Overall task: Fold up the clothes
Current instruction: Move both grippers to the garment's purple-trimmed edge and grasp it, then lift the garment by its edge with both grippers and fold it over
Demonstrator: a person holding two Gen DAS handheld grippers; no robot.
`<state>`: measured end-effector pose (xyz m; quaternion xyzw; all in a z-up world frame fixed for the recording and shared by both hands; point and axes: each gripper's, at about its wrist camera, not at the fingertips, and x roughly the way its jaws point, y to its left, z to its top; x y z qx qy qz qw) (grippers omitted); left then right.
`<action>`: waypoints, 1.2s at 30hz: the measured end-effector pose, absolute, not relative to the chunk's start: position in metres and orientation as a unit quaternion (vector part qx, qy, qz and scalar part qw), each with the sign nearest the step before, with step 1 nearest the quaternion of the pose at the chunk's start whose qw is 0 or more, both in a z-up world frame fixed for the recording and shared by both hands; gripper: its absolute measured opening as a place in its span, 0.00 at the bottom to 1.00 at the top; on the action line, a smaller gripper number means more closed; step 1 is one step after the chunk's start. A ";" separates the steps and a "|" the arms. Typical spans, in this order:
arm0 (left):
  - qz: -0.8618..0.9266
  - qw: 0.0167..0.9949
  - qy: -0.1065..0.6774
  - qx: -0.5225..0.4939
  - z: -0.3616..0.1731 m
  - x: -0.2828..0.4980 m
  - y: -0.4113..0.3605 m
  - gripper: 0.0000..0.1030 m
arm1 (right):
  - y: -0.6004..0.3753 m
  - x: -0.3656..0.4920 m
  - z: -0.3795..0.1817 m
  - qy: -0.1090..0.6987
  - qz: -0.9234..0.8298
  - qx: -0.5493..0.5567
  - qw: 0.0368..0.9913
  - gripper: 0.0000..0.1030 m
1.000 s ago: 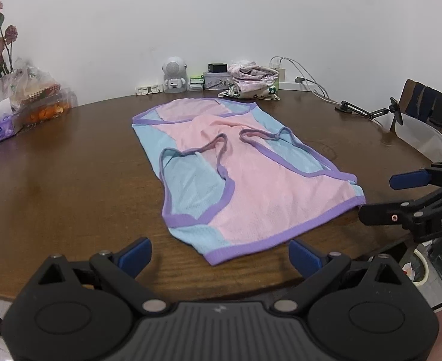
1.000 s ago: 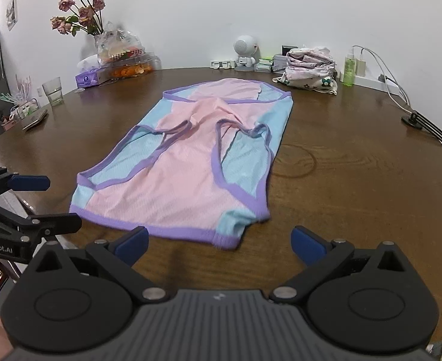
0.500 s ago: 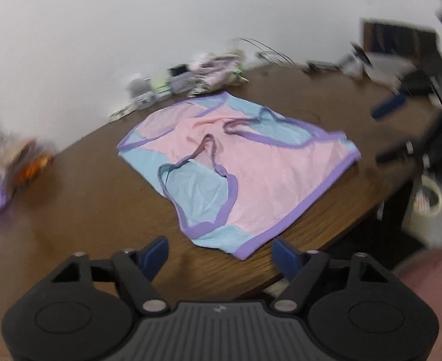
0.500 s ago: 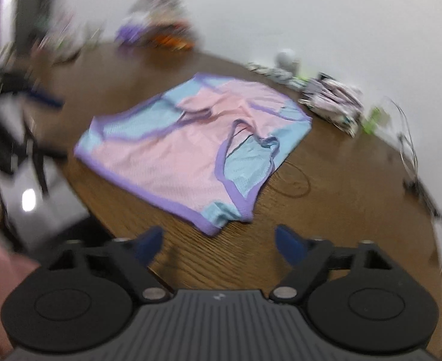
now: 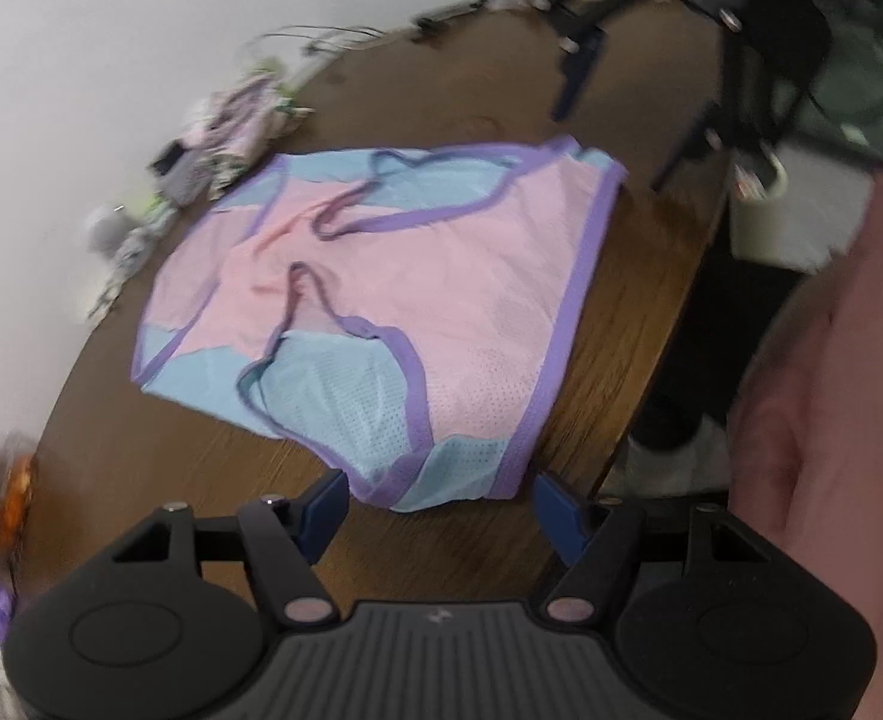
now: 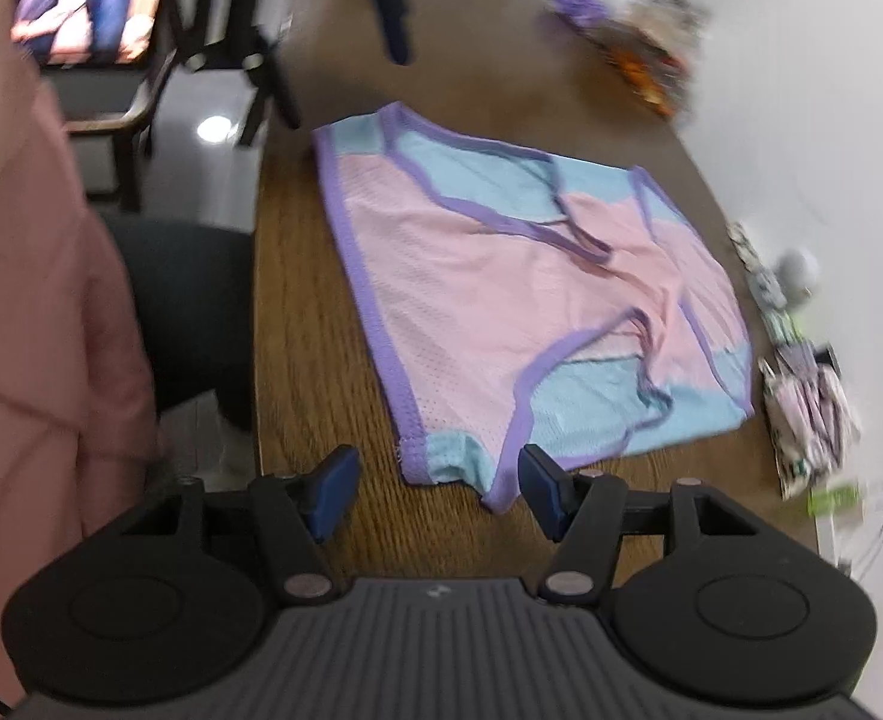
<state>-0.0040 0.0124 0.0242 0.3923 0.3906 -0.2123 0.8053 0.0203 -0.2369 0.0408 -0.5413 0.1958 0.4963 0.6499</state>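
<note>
Pink-blue mesh top (image 5: 441,300) lies flat on wood table (image 5: 141,450), near edge. Left gripper (image 5: 438,507) & right gripper (image 6: 435,489) both spread apart at its corners. Background items blurred, unreadable.

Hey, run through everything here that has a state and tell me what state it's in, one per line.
Tank top: spread flat on the table, not yet folded, bottom hem along the table's near edge.
Left gripper: open, empty, at one hem corner.
Right gripper: open, empty, at the other hem corner.
Folded clothes pile: resting on the table beyond the top; blurred.
</note>
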 end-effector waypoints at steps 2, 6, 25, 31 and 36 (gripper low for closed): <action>-0.228 0.785 0.399 0.416 0.022 0.001 0.012 0.53 | -0.232 0.025 0.040 0.195 0.497 -0.561 0.633 0.54; -0.277 0.753 0.389 0.453 0.019 -0.002 0.012 0.34 | -0.229 0.034 0.040 0.198 0.508 -0.581 0.605 0.45; -0.357 0.692 0.359 0.515 0.004 0.007 0.004 0.07 | -0.218 0.044 0.034 0.208 0.538 -0.612 0.541 0.14; -0.354 0.700 0.356 0.508 0.003 0.007 0.004 0.03 | -0.220 0.042 0.034 0.208 0.539 -0.608 0.545 0.10; -0.351 0.706 0.360 0.498 0.003 0.004 0.002 0.00 | -0.220 0.040 0.034 0.209 0.541 -0.598 0.553 0.09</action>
